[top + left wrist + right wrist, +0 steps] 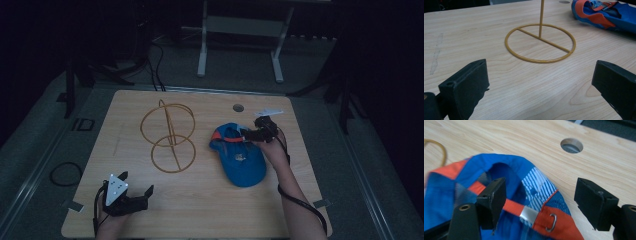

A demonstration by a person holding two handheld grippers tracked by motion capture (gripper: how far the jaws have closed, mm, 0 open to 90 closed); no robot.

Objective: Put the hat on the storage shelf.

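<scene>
At the near left corner of the table (210, 210), the left gripper (135, 192) rests low over the wood with its jaws spread wide and nothing between them. Just beyond it stands the yellow wire stand (169, 135): a ring base flat on the table, a crossbar, and an upright post carrying a second ring.

Right of the stand, apart from it, lies the blue cap (240, 155), crown toward the near edge and orange back strap (519, 208) toward the far edge. The right gripper (250, 134) sits at that strap end. Its jaws are spread; one jaw (492, 200) lies inside the back opening over the strap, the other stands outside over bare wood, so nothing is pinched yet.

The step in hand appears to be taking hold of the cap at its back. To do it well, both fabric layers should lie between the jaws before closing, and the metal buckle (529, 213) should be avoided, since it may slip.
</scene>
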